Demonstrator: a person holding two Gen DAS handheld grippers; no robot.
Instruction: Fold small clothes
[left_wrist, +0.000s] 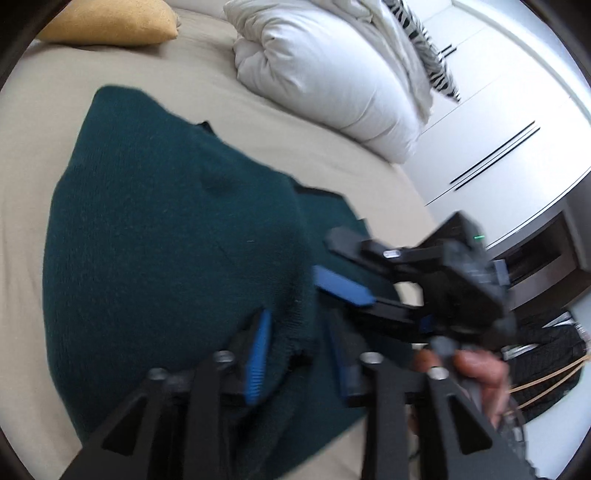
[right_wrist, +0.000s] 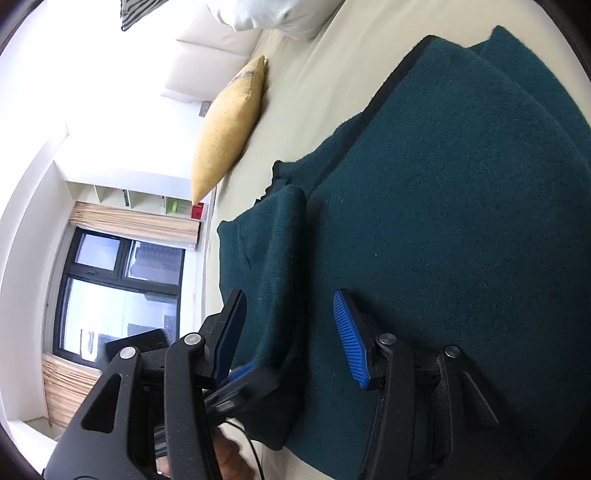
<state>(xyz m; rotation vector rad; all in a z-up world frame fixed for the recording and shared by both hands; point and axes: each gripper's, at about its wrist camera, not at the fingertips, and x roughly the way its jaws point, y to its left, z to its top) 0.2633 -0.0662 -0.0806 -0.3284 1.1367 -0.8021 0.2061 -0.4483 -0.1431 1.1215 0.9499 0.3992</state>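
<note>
One dark green sweater (left_wrist: 155, 221) is spread on the bed (left_wrist: 37, 147), directly ahead of and beneath both tools. A folded sleeve or hem edge (right_wrist: 269, 280) is seen lying between the spread blue pads (right_wrist: 349, 339) of the right hand-held gripper (right_wrist: 291, 332), not yet pinched. The left hand-held gripper (left_wrist: 299, 354) is likewise held apart, a knit edge standing between its pads; whether cloth is touched cannot be told through the blur. For a clean fold, both layers are best pinched close to the edge and lifted together. Beyond the tools, one yellow cushion (right_wrist: 231, 129) and one white duvet (left_wrist: 325, 74) are counted.
</note>
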